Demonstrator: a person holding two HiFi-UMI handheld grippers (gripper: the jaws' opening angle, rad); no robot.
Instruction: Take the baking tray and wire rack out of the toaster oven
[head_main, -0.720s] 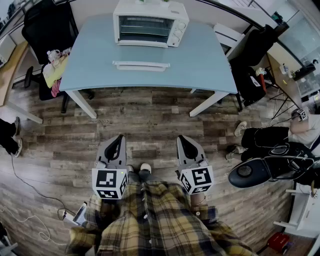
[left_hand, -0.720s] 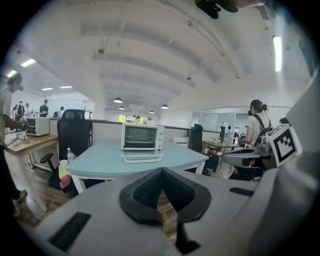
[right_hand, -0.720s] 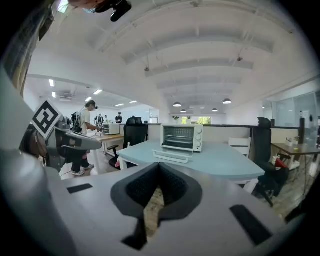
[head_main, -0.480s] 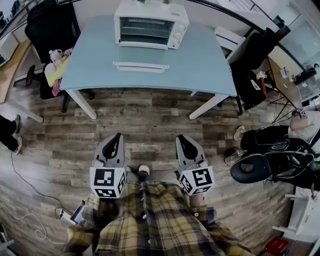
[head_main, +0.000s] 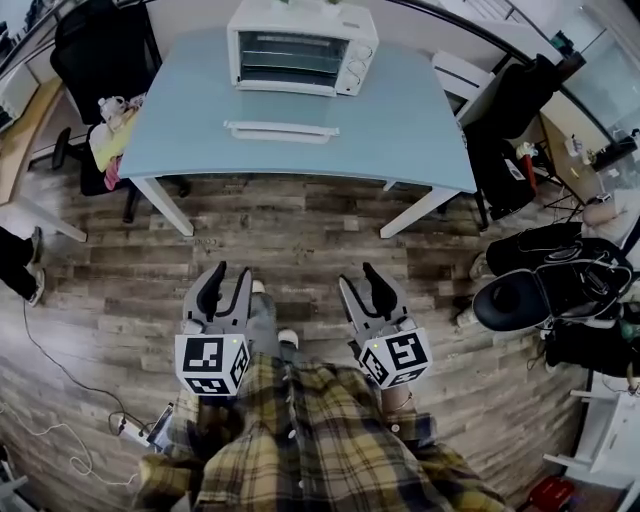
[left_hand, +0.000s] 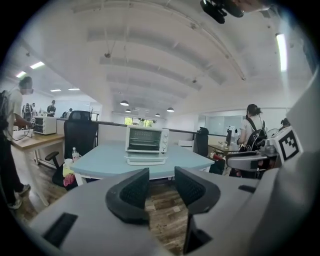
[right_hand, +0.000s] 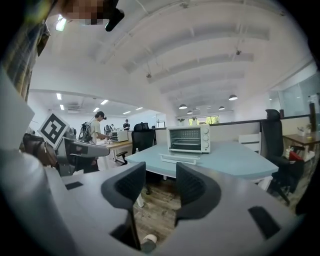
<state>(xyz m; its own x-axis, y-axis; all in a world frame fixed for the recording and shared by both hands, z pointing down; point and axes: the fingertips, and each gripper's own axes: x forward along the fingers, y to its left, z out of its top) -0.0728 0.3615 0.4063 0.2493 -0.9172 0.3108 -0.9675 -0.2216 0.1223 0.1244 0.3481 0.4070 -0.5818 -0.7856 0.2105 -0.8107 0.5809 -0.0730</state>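
Observation:
A white toaster oven (head_main: 300, 45) stands at the far side of a light blue table (head_main: 420, 130), its door (head_main: 282, 131) folded down flat in front. Wire bars show dimly inside the opening; I cannot pick out the tray. The oven (left_hand: 146, 139) also lies straight ahead in the left gripper view, and the oven (right_hand: 188, 139) in the right gripper view. My left gripper (head_main: 228, 280) and right gripper (head_main: 360, 280) hang over the wooden floor, well short of the table. Both are open with nothing between the jaws, as seen on the left gripper (left_hand: 161, 182) and right gripper (right_hand: 160, 182).
A black office chair (head_main: 90, 50) with a bundle of soft things (head_main: 110, 130) stands left of the table. More dark chairs (head_main: 510, 100) and a black stool (head_main: 520, 300) are on the right. A person's feet (head_main: 20, 270) and a power strip (head_main: 140, 430) lie at the left.
Both grippers' jaws, close together before, now stand apart. The grippers have edged slightly forward toward the table.

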